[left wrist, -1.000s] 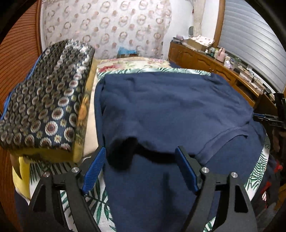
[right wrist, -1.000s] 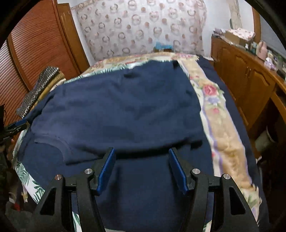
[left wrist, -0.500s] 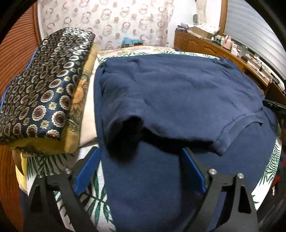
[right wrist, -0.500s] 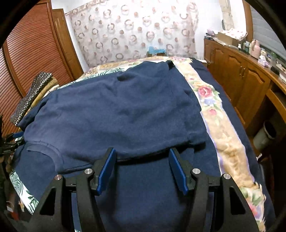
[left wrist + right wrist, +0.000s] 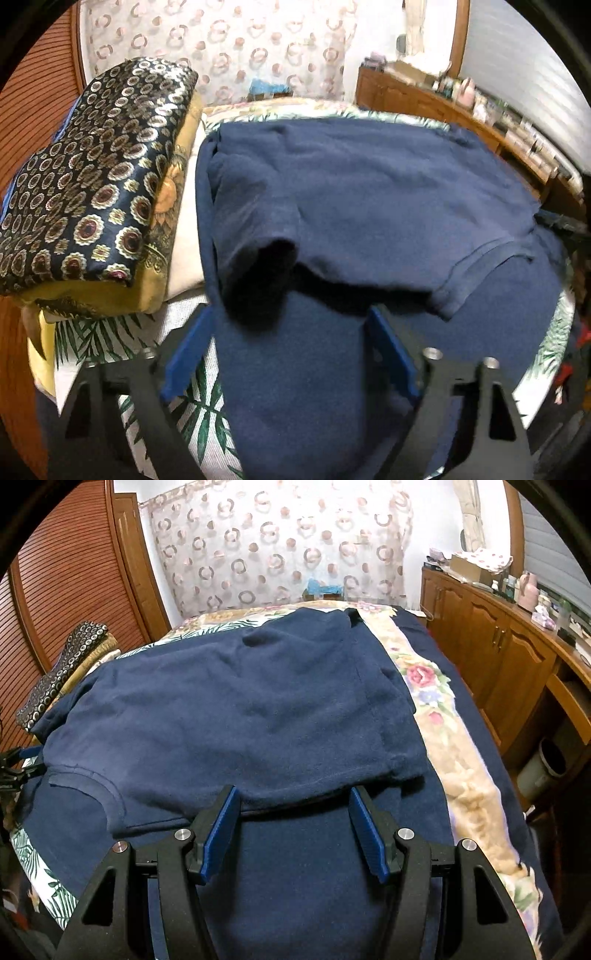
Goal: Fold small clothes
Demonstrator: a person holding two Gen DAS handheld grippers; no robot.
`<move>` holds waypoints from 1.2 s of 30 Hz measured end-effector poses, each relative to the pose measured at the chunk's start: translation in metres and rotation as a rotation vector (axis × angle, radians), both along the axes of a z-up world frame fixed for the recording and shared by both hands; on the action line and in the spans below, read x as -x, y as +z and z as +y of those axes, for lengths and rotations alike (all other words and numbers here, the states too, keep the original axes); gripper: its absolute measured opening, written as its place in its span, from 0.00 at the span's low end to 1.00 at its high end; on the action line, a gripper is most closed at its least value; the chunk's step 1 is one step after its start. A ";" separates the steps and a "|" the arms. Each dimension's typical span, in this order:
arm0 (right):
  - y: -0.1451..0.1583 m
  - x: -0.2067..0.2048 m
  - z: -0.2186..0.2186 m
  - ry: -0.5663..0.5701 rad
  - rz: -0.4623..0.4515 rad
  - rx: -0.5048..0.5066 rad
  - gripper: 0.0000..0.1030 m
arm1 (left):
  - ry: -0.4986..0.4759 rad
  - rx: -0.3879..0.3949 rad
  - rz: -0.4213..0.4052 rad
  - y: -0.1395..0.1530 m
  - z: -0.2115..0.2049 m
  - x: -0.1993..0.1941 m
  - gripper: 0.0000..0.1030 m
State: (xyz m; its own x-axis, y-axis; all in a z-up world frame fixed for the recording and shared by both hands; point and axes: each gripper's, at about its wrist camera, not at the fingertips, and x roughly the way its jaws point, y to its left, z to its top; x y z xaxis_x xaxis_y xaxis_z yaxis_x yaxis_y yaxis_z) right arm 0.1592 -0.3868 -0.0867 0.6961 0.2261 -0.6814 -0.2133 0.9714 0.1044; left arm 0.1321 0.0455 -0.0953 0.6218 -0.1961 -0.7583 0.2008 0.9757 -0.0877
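I am over the bed [image 5: 461,768], both claws tilted down at the navy shirt [image 5: 236,709] that lies spread across the flowered cover. The shirt is folded once, it seems: an upper layer ends in a loose edge just ahead of my fingers, and a lower layer runs on toward me beneath them.

My left claw [image 5: 291,350] has just closed in a little from wider; its blue pads stand well apart, nothing pressed between them, only cloth lying below. Ahead of it a sleeve [image 5: 266,273] droops in a dark pocket, with the ribbed neckline [image 5: 476,269] off to the side. My right claw [image 5: 293,827] is about half open, empty too, its tips just at the hem of the upper layer.

Now, how will this cloth behave? I judge it soft, limp and light, a thick knit that sags wherever it is not held. It will not slip out of rubbery pads, but a pinch on one layer only will drag the other along by friction. Best hold, I reckon: the two near corners of that upper edge, one per claw, pinching the full thickness so it lifts evenly.

The stack of patterned cushions [image 5: 92,184] sits just beside the shirt's left edge; I will want to keep the sleeve clear of it.
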 end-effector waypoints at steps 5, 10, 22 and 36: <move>0.000 0.000 -0.001 -0.002 0.000 -0.005 0.62 | 0.024 0.057 -0.064 0.016 0.010 0.006 0.46; 0.000 0.000 -0.002 -0.001 0.000 -0.007 0.61 | 0.035 0.049 -0.076 0.018 0.010 0.001 0.37; 0.001 0.001 -0.002 -0.002 0.002 -0.004 0.62 | 0.082 0.017 -0.095 0.023 0.013 -0.009 0.27; 0.005 -0.011 -0.001 0.031 0.051 -0.070 0.53 | 0.118 0.014 -0.143 0.038 0.010 -0.016 0.07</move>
